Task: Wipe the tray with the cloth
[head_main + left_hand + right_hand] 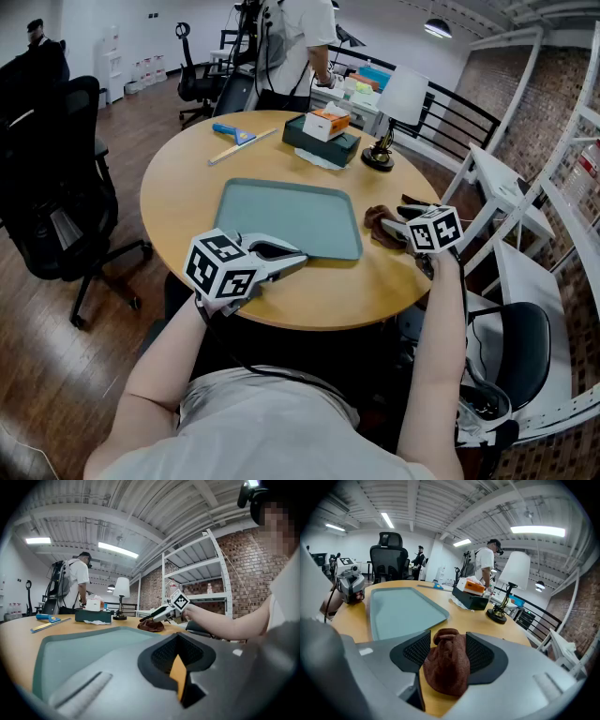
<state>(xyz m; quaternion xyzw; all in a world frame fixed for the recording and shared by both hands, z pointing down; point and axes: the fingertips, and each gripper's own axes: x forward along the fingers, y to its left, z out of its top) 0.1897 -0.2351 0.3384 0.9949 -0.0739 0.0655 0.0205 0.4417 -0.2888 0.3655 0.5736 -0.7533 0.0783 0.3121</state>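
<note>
The grey-green tray (291,217) lies empty in the middle of the round wooden table (178,187). A crumpled brown cloth (380,223) rests on the table just off the tray's right edge. My right gripper (401,223) reaches over it; in the right gripper view the cloth (446,667) lies between the wide-apart jaws of this gripper (447,641), loose on the wood. My left gripper (286,255) sits at the tray's near left corner, jaws together and empty. The left gripper view looks past that gripper (179,658) over the tray (93,648) to the cloth (151,626).
At the table's far side stand a black box with an orange-white carton (322,136), a white-shaded lamp (389,112) and a blue-handled tool (234,136). A person (300,47) stands behind. A black office chair (56,187) is left; white shelving (562,187) is right.
</note>
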